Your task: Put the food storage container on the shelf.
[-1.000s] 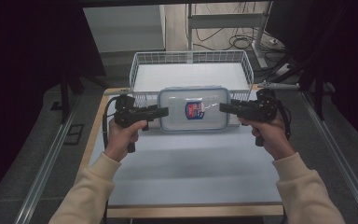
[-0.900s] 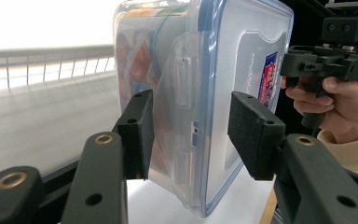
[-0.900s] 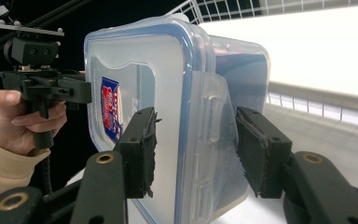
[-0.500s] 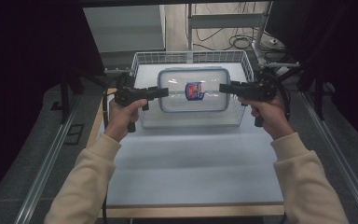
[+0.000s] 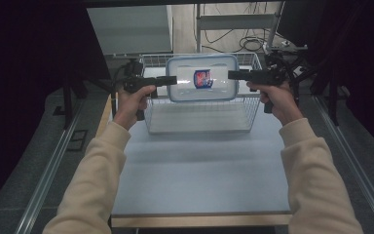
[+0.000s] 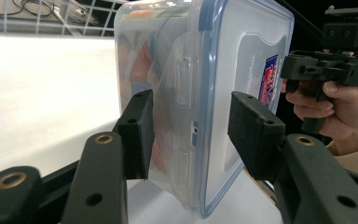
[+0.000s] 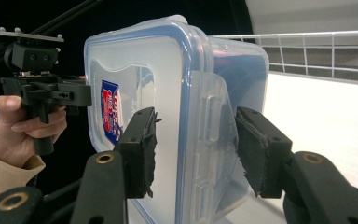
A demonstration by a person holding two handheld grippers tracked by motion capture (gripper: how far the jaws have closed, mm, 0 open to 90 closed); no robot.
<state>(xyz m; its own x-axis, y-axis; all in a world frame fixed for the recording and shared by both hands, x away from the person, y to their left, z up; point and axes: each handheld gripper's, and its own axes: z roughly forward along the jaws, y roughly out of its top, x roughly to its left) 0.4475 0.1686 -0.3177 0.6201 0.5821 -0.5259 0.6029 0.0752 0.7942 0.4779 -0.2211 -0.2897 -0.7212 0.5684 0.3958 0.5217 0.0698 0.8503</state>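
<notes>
Clear plastic food container [image 5: 202, 78] with blue-rimmed lid, suspended above the white wire basket [image 5: 199, 117] at the far end of the table [image 5: 199, 170]. Left gripper [image 5: 171, 79] straddling its left-end latch, right gripper [image 5: 232, 74] its right-end latch. Jaws bracketing the rim loosely in both gripper views; firm clamping impossible to confirm.

Wire basket [image 5: 199, 117] on the tabletop [image 5: 199, 180] toward 12 o'clock, lidded container [image 5: 202, 78] above the basket, left tool [image 5: 173, 80] at the container's 9 o'clock, right tool [image 5: 231, 74] at its 3 o'clock
</notes>
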